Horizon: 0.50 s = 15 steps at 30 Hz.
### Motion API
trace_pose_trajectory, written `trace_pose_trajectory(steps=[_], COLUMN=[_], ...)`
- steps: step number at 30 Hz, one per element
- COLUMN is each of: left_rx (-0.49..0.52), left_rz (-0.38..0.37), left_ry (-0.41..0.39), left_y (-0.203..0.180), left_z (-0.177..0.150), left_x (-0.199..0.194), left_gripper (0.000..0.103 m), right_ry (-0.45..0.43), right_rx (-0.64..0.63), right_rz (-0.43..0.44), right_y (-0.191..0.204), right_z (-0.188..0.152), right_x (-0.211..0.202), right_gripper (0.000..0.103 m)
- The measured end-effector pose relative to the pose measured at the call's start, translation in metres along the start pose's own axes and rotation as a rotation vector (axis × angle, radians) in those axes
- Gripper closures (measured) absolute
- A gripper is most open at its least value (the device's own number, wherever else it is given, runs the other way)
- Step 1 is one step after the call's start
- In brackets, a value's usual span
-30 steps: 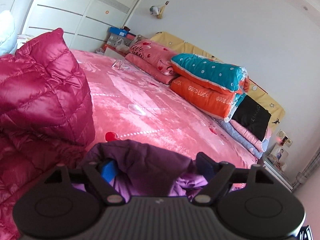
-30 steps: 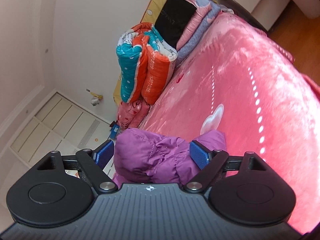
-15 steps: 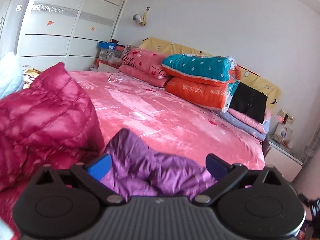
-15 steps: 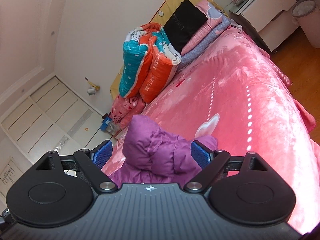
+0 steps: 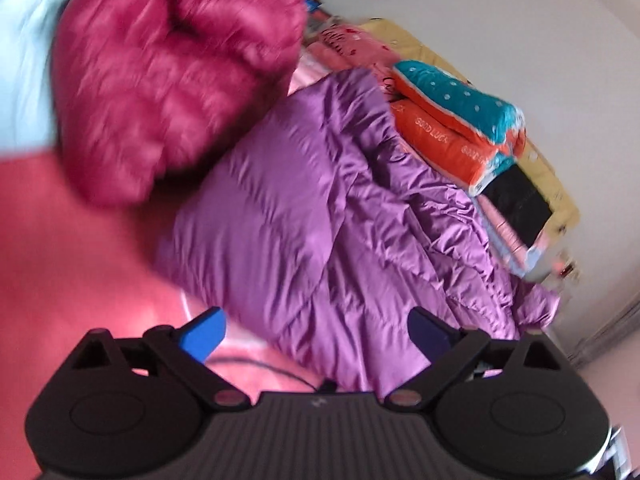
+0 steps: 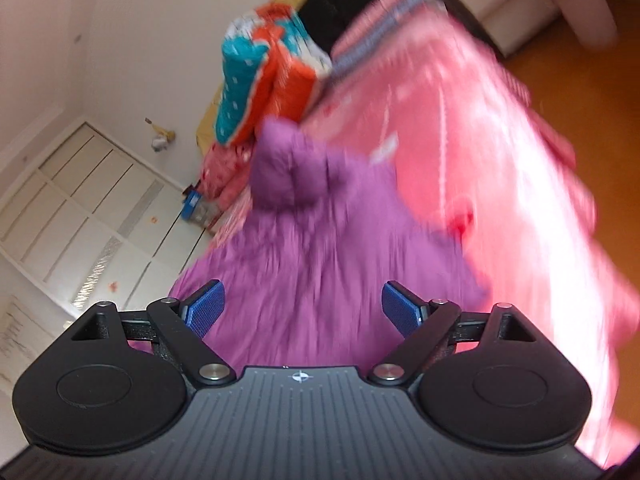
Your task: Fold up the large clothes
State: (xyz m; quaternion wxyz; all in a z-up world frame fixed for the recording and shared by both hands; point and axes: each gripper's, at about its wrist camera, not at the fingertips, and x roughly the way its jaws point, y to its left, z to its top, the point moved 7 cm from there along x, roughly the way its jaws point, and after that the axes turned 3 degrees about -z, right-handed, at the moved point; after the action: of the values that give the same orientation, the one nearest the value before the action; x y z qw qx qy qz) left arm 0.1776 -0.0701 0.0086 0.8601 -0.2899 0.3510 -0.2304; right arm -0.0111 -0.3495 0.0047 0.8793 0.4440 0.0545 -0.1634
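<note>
Left wrist view: purple quilted down jacket spread on the pink plush bed cover, laying-out step.
Left gripper and right gripper gape wide, empty; next, I judge, pinch a near edge and fold toward the far side.

A purple padded coat lay spread across the pink bed, glossy and quilted, with creases running through it. Its hood stood bunched up at the end toward the pillows, two small points showing on top. Just beside the coat sat a crimson puffer jacket, heaped in a loose, rounded mound on the same bed.
</note>
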Motion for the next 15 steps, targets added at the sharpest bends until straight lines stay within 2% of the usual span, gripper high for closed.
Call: trace_pose_trajectory(steps=[3,5,10,15], left_rx=[-0.051,-0.085,-0.179,-0.196], left_rz=[-0.02,-0.044,-0.074,-0.103], left_ry=[0.005,-0.004,0.001,-0.058], left_y=[0.005,0.008,0.021,0.018], left_z=[-0.007,-0.009,-0.017,-0.008], left_x=[0.006,0.011,0.032,0.051], left_gripper=[0.006,0.006,0.006,0.002], right_ry=[0.092,0.118,0.099,0.075], right_rx=[0.055,0.077,0.17,0.115], right_rz=[0.022,0.012,0.008,0.011], right_y=[-0.007,-0.014,-0.037,-0.03], right_z=[-0.028,-0.035,-0.031,-0.022], right_x=[0.008,0.02,0.052,0.079], right_gripper=[0.0,0.0,0.0,0.0])
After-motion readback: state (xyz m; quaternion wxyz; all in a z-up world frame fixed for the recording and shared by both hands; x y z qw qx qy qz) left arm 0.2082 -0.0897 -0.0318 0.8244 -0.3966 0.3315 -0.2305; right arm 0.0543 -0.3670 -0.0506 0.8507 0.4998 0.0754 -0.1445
